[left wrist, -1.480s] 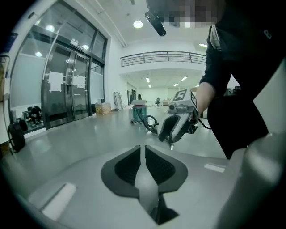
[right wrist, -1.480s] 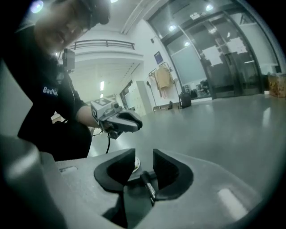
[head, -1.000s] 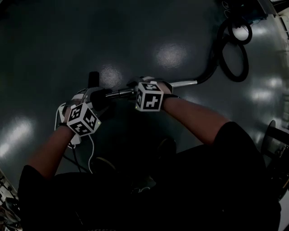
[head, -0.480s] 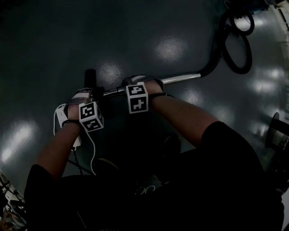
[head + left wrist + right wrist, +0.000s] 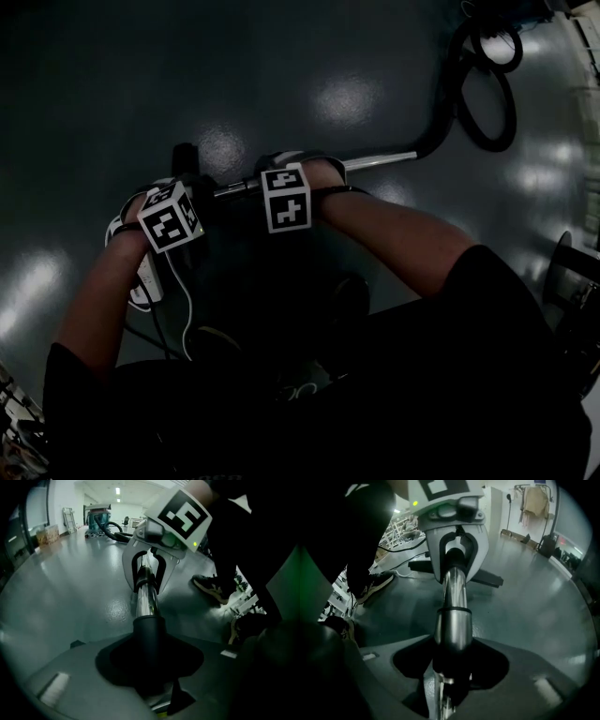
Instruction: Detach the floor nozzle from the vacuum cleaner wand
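chrome vacuum wand tube [image 5: 452, 620] sits mid-frame; right tongs [image 5: 147, 578] closing around it, left tongs [image 5: 457, 555] closing around black plastic nozzle neck [image 5: 149, 634], neither clamped yet.

The wand [image 5: 452, 597] gleams: polished metal, mirror-smooth, bright highlights running down the tube. The nozzle neck [image 5: 149, 634] is matt black plastic, no shine at all. The floor [image 5: 281, 56] is grey, smooth and glossy, throwing back ceiling lights in soft patches. The hose [image 5: 457, 94] looks dull black.
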`<state>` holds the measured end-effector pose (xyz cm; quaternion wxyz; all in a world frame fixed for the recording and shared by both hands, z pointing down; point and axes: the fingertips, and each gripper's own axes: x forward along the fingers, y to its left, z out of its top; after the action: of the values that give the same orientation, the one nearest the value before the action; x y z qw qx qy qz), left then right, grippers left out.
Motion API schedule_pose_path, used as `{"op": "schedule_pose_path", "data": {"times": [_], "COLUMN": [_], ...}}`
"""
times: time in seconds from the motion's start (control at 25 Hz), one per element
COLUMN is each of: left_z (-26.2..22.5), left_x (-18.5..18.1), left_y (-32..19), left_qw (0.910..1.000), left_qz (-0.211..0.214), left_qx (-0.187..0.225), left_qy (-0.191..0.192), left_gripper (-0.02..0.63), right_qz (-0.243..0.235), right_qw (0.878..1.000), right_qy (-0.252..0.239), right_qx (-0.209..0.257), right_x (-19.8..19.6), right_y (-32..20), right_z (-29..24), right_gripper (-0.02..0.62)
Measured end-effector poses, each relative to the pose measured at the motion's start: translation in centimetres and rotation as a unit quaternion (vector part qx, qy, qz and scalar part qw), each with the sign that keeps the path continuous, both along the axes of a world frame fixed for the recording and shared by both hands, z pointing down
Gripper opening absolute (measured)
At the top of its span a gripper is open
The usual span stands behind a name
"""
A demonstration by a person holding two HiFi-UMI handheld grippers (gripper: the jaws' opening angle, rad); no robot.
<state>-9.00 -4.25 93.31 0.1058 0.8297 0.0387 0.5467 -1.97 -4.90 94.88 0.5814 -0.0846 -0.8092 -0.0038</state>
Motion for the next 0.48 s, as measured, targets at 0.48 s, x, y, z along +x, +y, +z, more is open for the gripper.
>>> {"op": "schedule_pose_path", "data": {"times": [0.48], "left_z": [-4.2], "left_x": [0.7], "left_y": [3.5], "left_qw": [0.9596], "left_qz": [-0.057], "left_qx": [-0.274], "left_qy": [0.026], "left_gripper": [0.179], "right_qz": [-0.037], "right_qw": [0.997], "right_qy": [0.041], "right_qx": [0.052], "right_x": [0.3], "right_y": [0.9], "right_z": [-1.4], "right_gripper": [0.216]}}
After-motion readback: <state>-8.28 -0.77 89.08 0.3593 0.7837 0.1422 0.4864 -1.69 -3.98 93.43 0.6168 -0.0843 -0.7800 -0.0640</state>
